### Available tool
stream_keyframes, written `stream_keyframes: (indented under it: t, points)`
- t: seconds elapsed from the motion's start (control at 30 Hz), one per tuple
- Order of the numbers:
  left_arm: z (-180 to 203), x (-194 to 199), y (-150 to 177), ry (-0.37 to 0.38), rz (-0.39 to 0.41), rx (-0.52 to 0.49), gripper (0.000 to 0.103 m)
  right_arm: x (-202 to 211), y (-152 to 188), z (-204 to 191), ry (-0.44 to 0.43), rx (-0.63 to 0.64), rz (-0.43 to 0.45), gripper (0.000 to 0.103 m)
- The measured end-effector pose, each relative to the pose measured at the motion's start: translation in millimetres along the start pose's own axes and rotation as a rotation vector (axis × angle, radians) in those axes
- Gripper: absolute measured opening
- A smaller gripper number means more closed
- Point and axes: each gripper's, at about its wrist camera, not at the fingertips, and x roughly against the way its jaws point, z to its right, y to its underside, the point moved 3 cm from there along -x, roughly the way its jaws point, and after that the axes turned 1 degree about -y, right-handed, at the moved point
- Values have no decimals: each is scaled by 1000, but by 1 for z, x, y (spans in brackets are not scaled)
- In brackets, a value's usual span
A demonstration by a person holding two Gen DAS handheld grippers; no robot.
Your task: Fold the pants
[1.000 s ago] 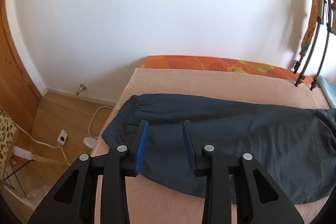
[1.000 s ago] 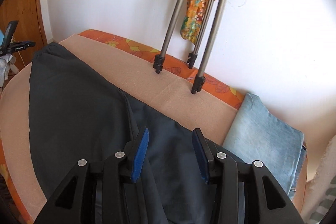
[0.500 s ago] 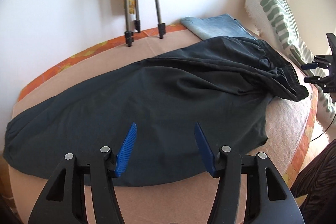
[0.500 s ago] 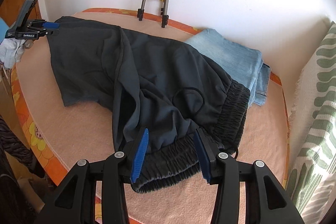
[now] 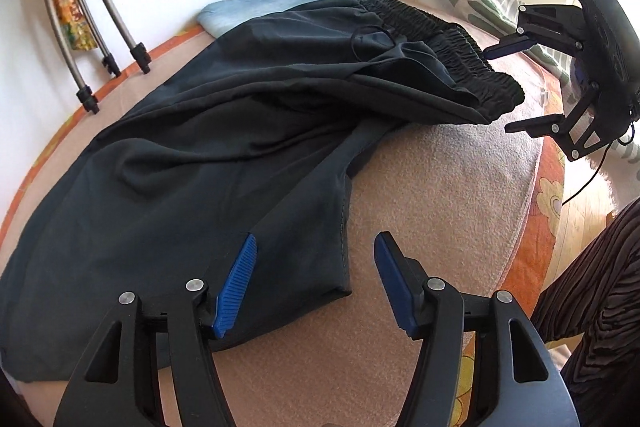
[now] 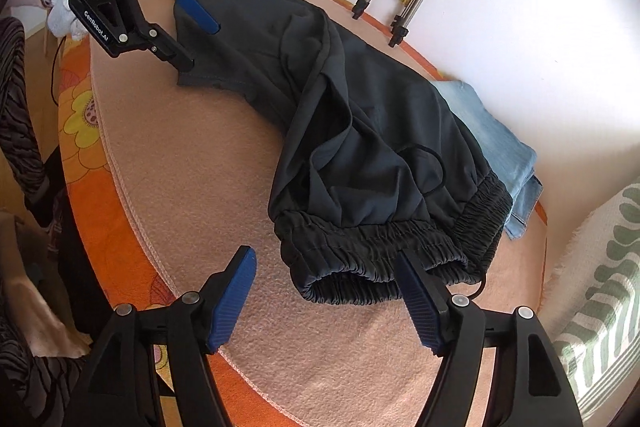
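Dark grey pants (image 5: 224, 163) lie spread and rumpled on a pink blanket (image 5: 440, 195). In the left wrist view my left gripper (image 5: 316, 239) hovers over the near corner of a leg hem (image 5: 320, 267). Its jaws are opening, and the pads stand clear on either side of the cloth. In the right wrist view my right gripper (image 6: 324, 255) straddles the elastic waistband (image 6: 360, 267), jaws opening, and grips nothing. Each gripper shows in the other's view: the right gripper (image 5: 498, 90) sits beside the waistband, and the left gripper (image 6: 202, 45) is over the far leg.
Folded light blue jeans (image 6: 500, 147) lie past the waistband against the white wall. Tripod legs (image 5: 88, 39) stand on the bed's far edge. A green-patterned pillow (image 6: 608, 287) borders the right side. An orange flowered sheet (image 6: 84, 123) edges the blanket, beside a person's dark striped clothing (image 5: 592, 287).
My left gripper swept along the pants to the near leg hem and rolled. My right gripper pulled back to the waistband end. Both pairs of jaws have widened.
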Motion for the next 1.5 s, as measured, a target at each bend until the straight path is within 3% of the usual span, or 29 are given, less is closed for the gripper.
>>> stream_keyframes:
  t: [0.03,0.1,0.2,0.27,0.3,0.4,0.53,0.67,0.73,0.77,0.8,1.0,1.07,1.2,1.33,1.43,1.47,1.5]
  points:
    - [2,-3,0,4,-6,-7,61,-3,0,0,25,24,-5,67]
    - [6,-8,1,13,-16,-21,61,-8,-1,5,20,28,-20,32]
    - [11,-12,3,22,-20,-40,60,-6,-6,23,18,-8,2,18]
    - [14,-13,5,28,-16,-58,46,3,-14,42,18,-52,40,15]
    - [15,-14,6,27,-21,-67,28,8,-19,54,17,-85,62,13]
    - [14,-14,8,27,-9,-73,12,16,-34,104,58,-185,113,11]
    - [10,-13,8,52,0,-53,5,-8,-48,176,87,-346,112,9]
    - [14,-13,11,78,0,-69,2,-65,-49,213,73,-436,14,8]
    - [19,-16,13,91,-12,-91,2,-91,-44,222,70,-486,-33,12]
    - [23,-16,14,88,-13,-111,2,-99,-40,227,67,-518,-55,19]
    - [27,-15,15,78,-8,-134,2,-102,-35,231,66,-560,-63,38]
    - [27,2,14,58,38,-154,2,-68,27,231,-54,-893,60,79]
    - [26,9,15,16,65,-171,3,-71,45,218,-123,-955,51,83]
    - [21,10,20,-8,55,-162,40,-94,59,194,-196,-989,-12,83]
    - [22,-5,23,-40,18,-179,42,-109,53,181,-263,-996,-7,83]
    - [24,-15,23,-39,10,-191,42,-113,44,178,-266,-1001,18,84]
    - [25,-16,21,-41,27,-199,42,-113,42,177,-259,-1004,19,82]
    - [26,-18,20,-56,43,-219,42,-113,41,177,-257,-1005,23,72]
